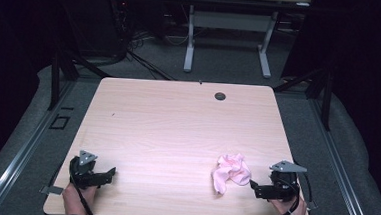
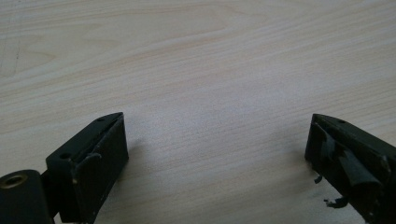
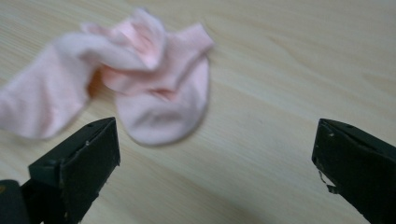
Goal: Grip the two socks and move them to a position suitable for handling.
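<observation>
Just beside the wide-spread, empty right gripper (image 1: 255, 186), a crumpled, seemingly knitted pink sock (image 1: 230, 171).

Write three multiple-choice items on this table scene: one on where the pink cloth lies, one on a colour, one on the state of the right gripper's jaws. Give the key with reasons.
1. Where does the pink cloth lie?
A. Next to the left gripper
B. Near the right gripper, at the table's near edge
C. At the far edge by the round hole

2. What colour are the jaws of the left gripper?
A. Black
B. White
C. Red

3. How do the jaws of the right gripper stand?
A. Shut on the cloth
B. Shut on nothing
C. Open

Key: B, the high view shows the cloth just beside the right gripper; A, both jaws show black in the left gripper view; C, the jaws stand wide apart with bare table between them.
</observation>
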{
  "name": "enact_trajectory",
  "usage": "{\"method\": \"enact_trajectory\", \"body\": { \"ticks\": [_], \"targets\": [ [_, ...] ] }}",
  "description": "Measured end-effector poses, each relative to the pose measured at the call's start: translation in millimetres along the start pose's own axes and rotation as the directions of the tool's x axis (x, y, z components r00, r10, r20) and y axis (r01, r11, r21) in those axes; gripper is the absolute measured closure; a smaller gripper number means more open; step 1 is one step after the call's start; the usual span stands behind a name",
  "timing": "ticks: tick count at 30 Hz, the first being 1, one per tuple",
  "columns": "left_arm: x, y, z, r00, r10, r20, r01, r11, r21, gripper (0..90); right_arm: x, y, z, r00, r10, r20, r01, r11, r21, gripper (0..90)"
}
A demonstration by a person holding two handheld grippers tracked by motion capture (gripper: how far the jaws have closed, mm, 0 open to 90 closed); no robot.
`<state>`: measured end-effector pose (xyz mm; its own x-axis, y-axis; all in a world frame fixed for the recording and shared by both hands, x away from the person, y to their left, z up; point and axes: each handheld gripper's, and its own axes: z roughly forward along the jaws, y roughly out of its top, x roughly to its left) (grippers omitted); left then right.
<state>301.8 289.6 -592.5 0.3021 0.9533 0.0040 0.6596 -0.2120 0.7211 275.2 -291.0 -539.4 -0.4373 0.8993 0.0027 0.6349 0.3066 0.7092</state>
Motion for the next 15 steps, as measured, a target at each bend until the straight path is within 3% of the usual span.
{"method": "enact_trajectory", "body": {
  "ticks": [5,8,15],
  "targets": [
    [0.0,0.0,0.0,1.0,-0.001,0.0,0.001,1.0,0.0,5.9,26.1,24.6,-11.8,0.9964,-0.079,-0.033,0.078,0.996,-0.031,1.9],
    [0.2,0.0,0.0,1.0,0.0,0.0,0.0,1.0,0.0,6.0,43.2,37.2,-13.5,0.9892,-0.129,-0.069,0.127,0.991,-0.037,6.8],
    [0.1,0.1,0.0,1.0,0.0,0.0,0.0,1.0,0.0,6.2,75.8,51.7,5.6,0.9698,-0.195,-0.147,0.195,0.981,-0.017,20.6]
  ]
}}
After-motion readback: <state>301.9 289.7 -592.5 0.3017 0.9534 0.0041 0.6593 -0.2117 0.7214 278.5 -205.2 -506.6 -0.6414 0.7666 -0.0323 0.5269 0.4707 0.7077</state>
